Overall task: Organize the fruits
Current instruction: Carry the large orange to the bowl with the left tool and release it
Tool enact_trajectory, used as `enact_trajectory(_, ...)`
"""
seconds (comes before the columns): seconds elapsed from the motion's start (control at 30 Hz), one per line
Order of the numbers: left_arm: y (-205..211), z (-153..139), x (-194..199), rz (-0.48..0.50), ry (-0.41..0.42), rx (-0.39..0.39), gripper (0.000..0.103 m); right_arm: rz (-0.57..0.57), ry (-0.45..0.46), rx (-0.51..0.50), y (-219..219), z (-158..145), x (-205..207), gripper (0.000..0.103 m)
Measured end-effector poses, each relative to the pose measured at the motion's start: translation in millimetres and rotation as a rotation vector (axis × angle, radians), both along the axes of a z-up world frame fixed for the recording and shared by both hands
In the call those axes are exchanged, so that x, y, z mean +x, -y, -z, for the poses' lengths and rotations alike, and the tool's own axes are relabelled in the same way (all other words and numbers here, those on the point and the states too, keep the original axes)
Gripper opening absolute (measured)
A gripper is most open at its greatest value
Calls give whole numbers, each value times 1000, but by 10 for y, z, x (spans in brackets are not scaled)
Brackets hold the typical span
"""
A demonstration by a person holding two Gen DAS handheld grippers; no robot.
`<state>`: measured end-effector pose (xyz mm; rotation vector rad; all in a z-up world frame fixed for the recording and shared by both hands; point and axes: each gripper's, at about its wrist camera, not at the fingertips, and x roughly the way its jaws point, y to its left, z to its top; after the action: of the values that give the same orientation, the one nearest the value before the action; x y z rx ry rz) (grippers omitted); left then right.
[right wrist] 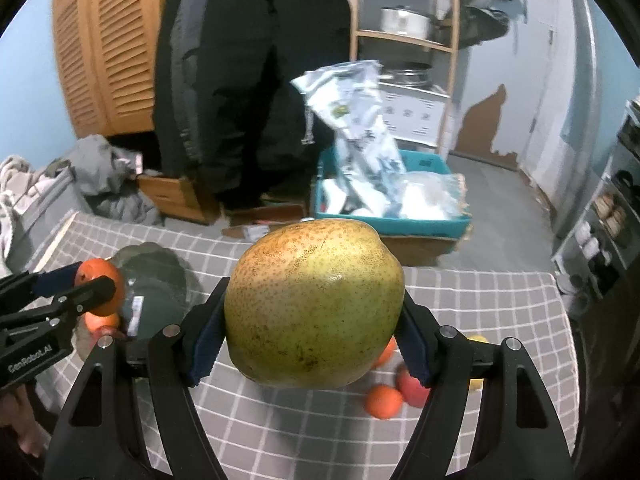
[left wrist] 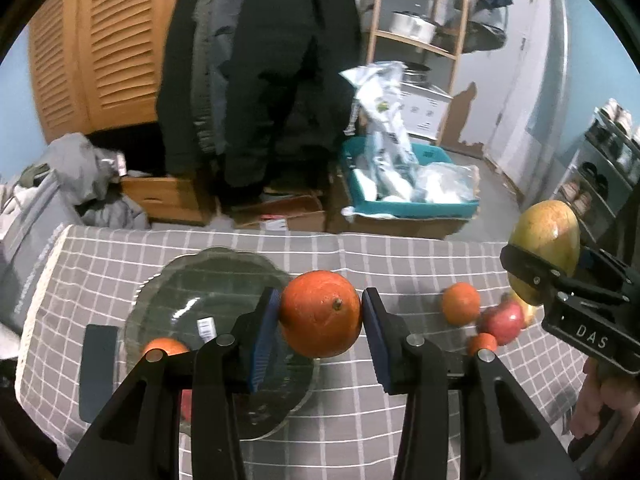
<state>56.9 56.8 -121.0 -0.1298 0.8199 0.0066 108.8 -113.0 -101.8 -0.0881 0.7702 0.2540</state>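
My left gripper [left wrist: 321,314] is shut on a large orange [left wrist: 320,314] and holds it above the right rim of a dark glass plate [left wrist: 208,288]. A small orange [left wrist: 166,346] lies in the plate. My right gripper [right wrist: 312,320] is shut on a big yellow-green pear [right wrist: 314,302], held above the table; it also shows in the left wrist view [left wrist: 546,250]. On the cloth to the right lie an orange [left wrist: 461,303], a red apple [left wrist: 503,317], a smaller orange [left wrist: 483,343] and a yellow fruit [right wrist: 476,338], partly hidden.
The table carries a grey checked cloth [left wrist: 400,420]. A dark flat object [left wrist: 98,372] lies left of the plate. Beyond the far table edge are a teal bin [left wrist: 408,184] with bags, cardboard boxes, hanging dark coats and a wooden shelf.
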Motion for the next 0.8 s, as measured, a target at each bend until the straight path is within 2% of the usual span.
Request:
enact_trajectory(0.37, -663, 287, -5, -117, -54, -37, 43, -133, -57, 36, -709, 276, 202, 74)
enact_trajectory(0.47, -785, 396, 39, -139, -79, -20, 43, -165, -73, 25, -893, 370, 240, 74)
enact_trajectory(0.8, -1082, 796, 189, -176, -165, -47, 43, -234, -147, 44, -1321, 634, 365, 74)
